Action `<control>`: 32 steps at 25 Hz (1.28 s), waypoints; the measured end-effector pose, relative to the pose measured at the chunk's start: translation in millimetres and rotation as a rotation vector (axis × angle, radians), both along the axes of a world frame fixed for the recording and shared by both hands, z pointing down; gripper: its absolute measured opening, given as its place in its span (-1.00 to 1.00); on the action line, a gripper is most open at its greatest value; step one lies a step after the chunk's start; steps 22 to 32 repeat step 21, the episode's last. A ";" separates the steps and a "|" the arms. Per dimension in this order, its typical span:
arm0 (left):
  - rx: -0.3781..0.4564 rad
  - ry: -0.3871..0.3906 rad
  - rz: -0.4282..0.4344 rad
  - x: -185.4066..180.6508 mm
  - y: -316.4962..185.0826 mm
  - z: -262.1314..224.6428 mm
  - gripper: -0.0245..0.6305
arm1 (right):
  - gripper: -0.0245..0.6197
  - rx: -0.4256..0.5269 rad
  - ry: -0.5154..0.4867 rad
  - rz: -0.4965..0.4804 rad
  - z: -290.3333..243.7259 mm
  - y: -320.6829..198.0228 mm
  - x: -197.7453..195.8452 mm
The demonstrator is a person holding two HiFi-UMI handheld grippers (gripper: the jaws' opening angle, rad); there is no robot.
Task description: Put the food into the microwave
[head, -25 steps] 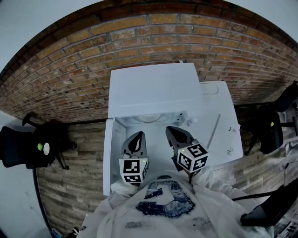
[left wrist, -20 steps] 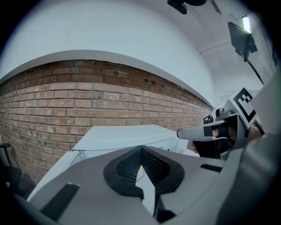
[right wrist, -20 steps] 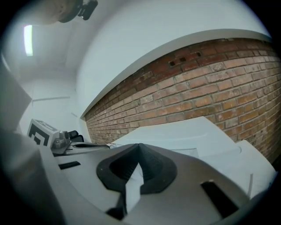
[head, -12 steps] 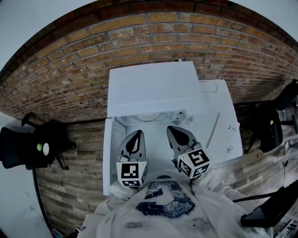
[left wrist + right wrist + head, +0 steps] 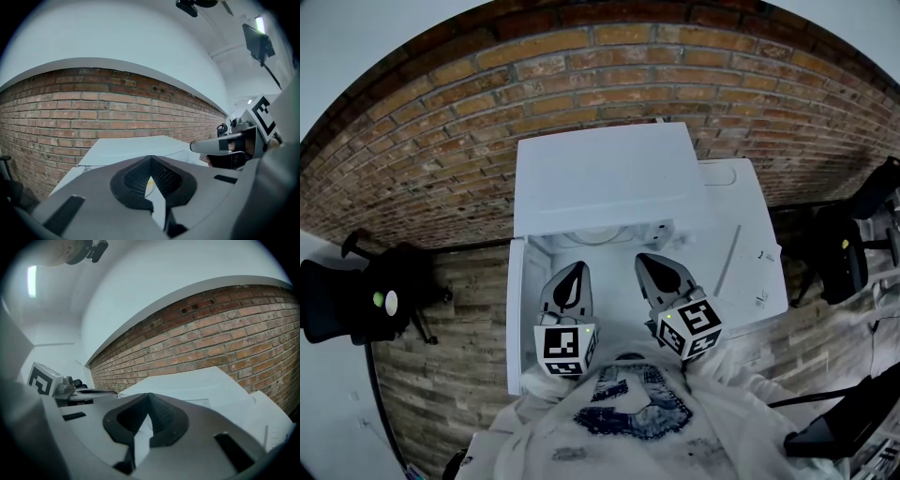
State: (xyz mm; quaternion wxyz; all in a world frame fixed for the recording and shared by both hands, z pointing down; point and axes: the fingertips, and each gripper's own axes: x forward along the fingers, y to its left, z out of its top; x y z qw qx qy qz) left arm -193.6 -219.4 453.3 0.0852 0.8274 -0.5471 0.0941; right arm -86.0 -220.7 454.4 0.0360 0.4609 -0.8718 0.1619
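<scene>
Brick wall backs the microwave, its door open; left claw and right claw sit closed and empty, no food in sight, so a blind reach might bump that door.

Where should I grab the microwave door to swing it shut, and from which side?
Probably the free end of the door, the end nearest you: it stands wide open, edge-up, on the left of the microwave. Come at its outer left face with the left tool, which is shut and empty, and push rather than pinch.
</scene>
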 end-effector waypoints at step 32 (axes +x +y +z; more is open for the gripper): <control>-0.015 0.010 0.007 3.2 -6.1 3.8 -0.90 | -0.89 -0.015 -0.003 -0.009 3.6 -7.0 -0.9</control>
